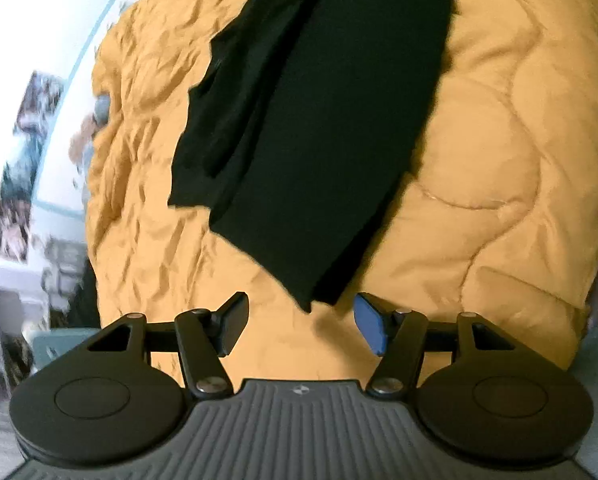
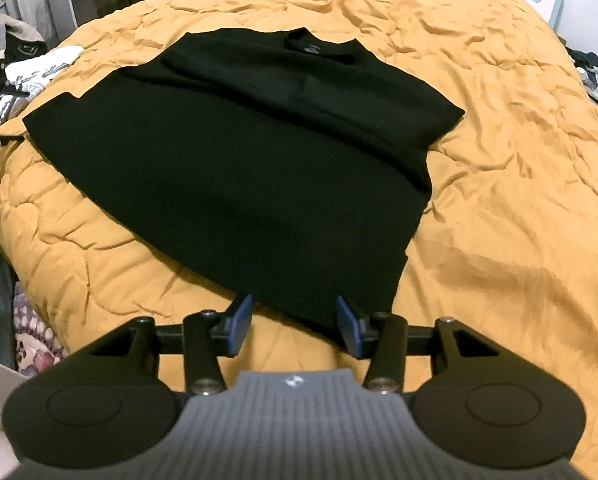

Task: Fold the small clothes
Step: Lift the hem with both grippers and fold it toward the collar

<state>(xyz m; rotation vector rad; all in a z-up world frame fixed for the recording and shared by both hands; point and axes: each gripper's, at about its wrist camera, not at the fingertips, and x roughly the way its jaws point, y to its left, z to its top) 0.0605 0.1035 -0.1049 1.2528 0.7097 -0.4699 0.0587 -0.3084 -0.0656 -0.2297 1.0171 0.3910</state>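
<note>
A black T-shirt (image 2: 235, 152) lay spread on a wrinkled mustard-yellow quilt (image 2: 519, 184), filling the centre of the right wrist view, its collar (image 2: 319, 44) toward the top of the frame and one sleeve (image 2: 379, 96) already turned in across the body, so the fold appeared partly done. The right gripper (image 2: 295, 326) sat at the lower centre, its jaws wide and empty, straddling the near hem as if lined up to pinch that edge. In the left wrist view the shirt ran as a dark band from the top centre down to a corner at the lower middle, and the left gripper (image 1: 301, 326) waited just below that corner, jaws also wide, gripping nothing. Cluttered clothing (image 2: 23, 68) sat at the far left edge.
</note>
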